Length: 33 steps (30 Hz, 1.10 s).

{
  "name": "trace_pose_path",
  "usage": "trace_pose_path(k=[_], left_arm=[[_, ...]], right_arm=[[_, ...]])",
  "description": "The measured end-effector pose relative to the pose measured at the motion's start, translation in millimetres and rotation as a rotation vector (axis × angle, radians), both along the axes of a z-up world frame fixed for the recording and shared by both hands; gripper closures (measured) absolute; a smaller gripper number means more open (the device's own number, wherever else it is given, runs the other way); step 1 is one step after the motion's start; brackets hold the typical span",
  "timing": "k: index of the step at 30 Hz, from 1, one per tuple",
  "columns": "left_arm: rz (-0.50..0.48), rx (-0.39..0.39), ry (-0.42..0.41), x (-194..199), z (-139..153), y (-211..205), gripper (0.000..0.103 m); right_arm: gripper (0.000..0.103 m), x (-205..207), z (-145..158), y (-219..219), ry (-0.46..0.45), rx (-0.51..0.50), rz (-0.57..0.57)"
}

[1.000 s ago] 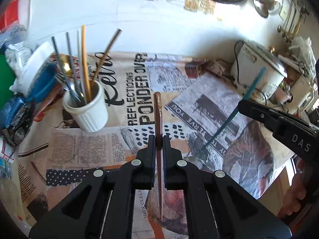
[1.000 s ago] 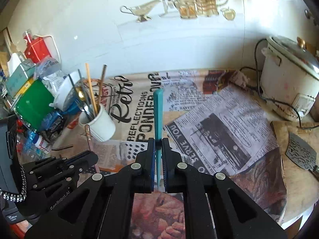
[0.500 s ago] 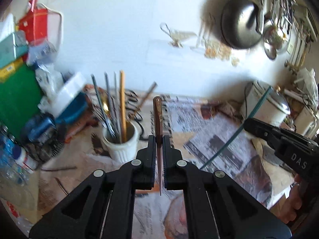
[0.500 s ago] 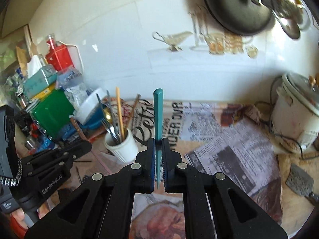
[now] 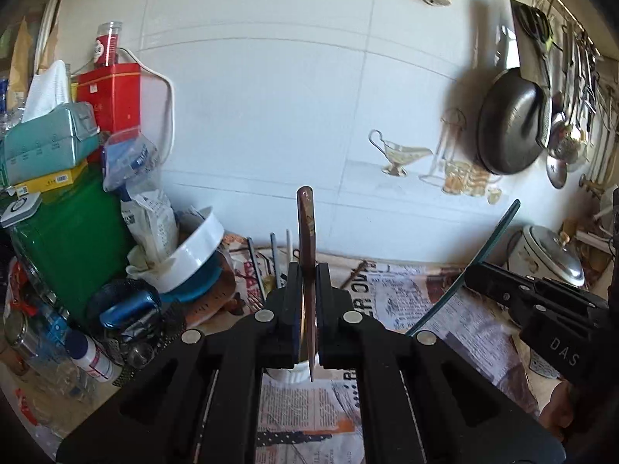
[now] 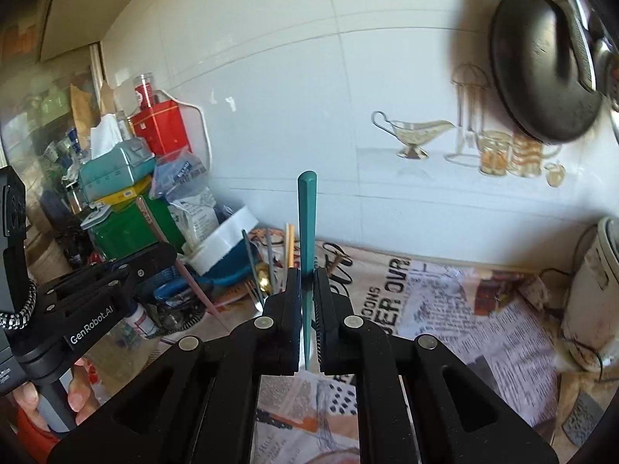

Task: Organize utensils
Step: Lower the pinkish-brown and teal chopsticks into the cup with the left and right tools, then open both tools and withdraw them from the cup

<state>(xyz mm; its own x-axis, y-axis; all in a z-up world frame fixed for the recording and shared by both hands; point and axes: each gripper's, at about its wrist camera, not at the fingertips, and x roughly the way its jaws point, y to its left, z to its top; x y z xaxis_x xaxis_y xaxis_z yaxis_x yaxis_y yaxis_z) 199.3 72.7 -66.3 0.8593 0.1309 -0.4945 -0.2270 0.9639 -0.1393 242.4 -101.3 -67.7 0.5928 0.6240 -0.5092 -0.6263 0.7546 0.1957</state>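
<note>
My left gripper point(image 5: 307, 270) is shut on a brown chopstick point(image 5: 305, 224) that stands upright between the jaws. Right behind and below the jaws is a white utensil cup point(image 5: 288, 375), mostly hidden, with several utensils point(image 5: 275, 259) sticking up from it. My right gripper point(image 6: 306, 276) is shut on a teal chopstick point(image 6: 307, 208), also upright. In the left wrist view the right gripper point(image 5: 476, 276) and its teal chopstick point(image 5: 499, 228) show at the right. In the right wrist view the left gripper point(image 6: 170, 251) holds the brown chopstick point(image 6: 182, 266) at the left.
Newspaper point(image 5: 406, 301) covers the counter. Boxes, a green tin point(image 5: 73, 239), a white and blue bowl point(image 5: 197, 255) and bottles crowd the left. A rice cooker point(image 5: 549, 255) stands at the right. A dark pan point(image 5: 510, 127) hangs on the tiled wall.
Both grippers have tilted up and moved toward the cup, chopsticks still held. The cup has slid from the left of the left wrist view to behind its jaws.
</note>
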Motion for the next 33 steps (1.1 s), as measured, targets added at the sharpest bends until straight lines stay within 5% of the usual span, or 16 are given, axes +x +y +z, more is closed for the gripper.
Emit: trace_pose_path(k=[13, 26, 33], left_arm=[[0.052, 0.005, 0.012, 42.8, -1.9, 32.6, 0.099], [0.055, -0.068, 0.206, 91.8, -75.3, 48.6, 0.099], [0.048, -0.076, 0.301, 99.7, -98.6, 48.5, 0.099]], right_arm=[[0.097, 34.9, -1.5, 56.8, -0.006, 0.003, 0.111], [0.097, 75.0, -72.0, 87.6, 0.170, -0.102, 0.125], [0.097, 75.6, -86.3, 94.8, 0.206, -0.169, 0.147]])
